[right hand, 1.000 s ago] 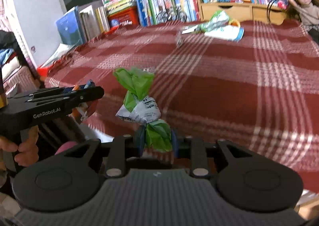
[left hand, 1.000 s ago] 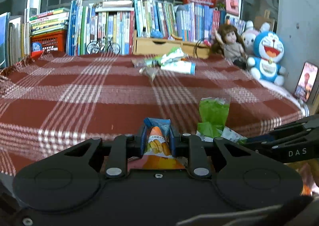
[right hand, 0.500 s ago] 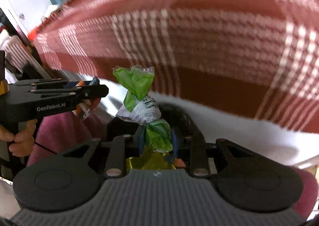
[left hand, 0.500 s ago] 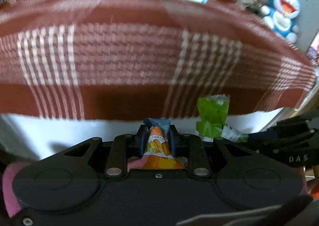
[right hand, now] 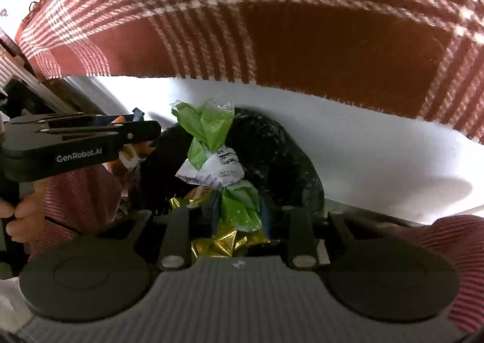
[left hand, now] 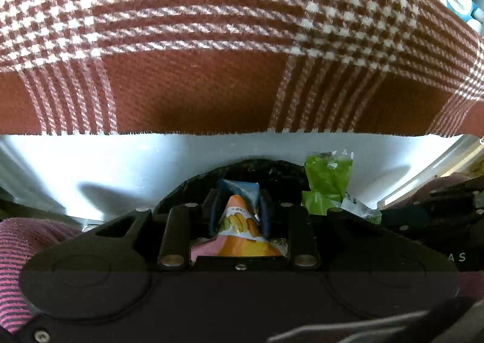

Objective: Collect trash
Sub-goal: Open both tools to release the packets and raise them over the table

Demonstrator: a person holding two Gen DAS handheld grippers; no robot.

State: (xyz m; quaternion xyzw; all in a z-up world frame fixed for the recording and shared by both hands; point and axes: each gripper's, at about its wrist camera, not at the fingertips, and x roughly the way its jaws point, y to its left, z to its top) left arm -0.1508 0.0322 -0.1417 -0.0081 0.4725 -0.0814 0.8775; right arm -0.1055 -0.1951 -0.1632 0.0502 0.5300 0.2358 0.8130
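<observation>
With my left gripper (left hand: 237, 206) just loosening on the orange snack wrapper (left hand: 239, 222) and my right gripper (right hand: 239, 206) clamped on the green wrapper (right hand: 208, 143), I should centre both over the black bin bag (right hand: 272, 146) before letting go.
</observation>
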